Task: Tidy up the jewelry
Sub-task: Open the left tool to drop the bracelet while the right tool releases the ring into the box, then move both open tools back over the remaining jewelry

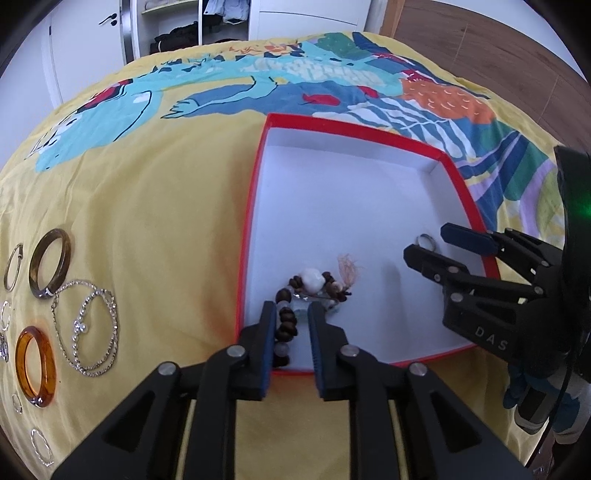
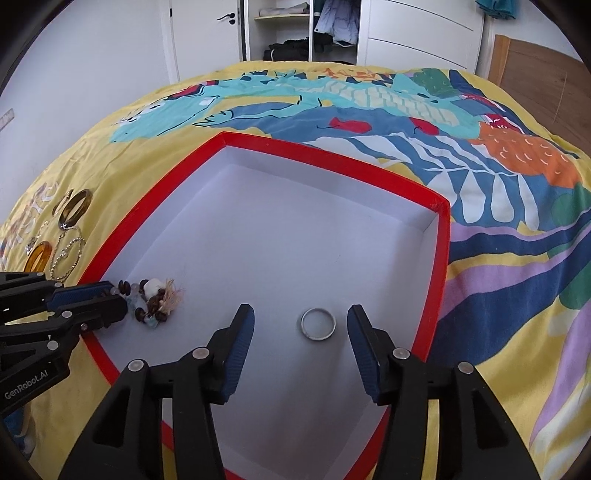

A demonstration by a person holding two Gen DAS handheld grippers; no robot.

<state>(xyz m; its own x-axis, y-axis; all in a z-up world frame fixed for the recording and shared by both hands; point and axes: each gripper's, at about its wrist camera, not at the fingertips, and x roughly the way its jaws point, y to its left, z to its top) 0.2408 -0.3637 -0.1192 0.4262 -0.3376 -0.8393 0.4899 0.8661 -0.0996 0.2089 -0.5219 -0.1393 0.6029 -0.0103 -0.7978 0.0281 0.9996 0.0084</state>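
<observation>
A red-rimmed box with a white inside lies on the bed; it also shows in the right wrist view. My left gripper is partly open around a brown beaded bracelet with a white bead and a tassel, lying at the box's near left corner; it also shows in the right wrist view. My right gripper is open over the box floor, a silver ring lying between its fingertips. The ring sits by the right gripper in the left wrist view.
On the yellow bedspread left of the box lie an olive bangle, an amber bangle, a silver chain, a thin silver bangle and small rings. A wardrobe stands beyond the bed.
</observation>
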